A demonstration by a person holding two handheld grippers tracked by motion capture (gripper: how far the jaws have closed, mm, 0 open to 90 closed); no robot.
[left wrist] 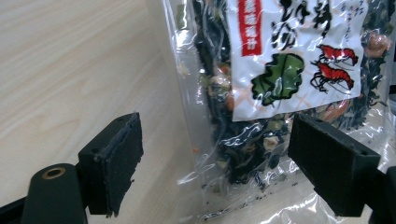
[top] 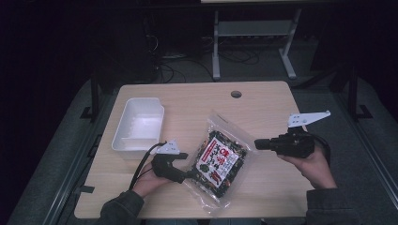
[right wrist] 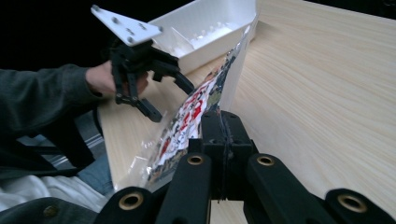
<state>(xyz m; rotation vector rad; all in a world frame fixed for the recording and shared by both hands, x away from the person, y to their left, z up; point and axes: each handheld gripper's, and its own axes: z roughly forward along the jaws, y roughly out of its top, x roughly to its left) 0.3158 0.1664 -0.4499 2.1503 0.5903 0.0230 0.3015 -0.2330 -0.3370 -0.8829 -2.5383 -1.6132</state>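
The snack bag [top: 220, 161] lies on the bench [top: 263, 108] beside the tub [top: 139, 124]. The right hand-held gripper [top: 258, 144] pinches its edge, apparently; the left hand-held gripper [top: 191, 175] gapes around its corner and should close next.

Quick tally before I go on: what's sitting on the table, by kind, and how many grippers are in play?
Snack bag: 1
White bin: 1
Grippers: 2, left gripper and right gripper
Total: 4
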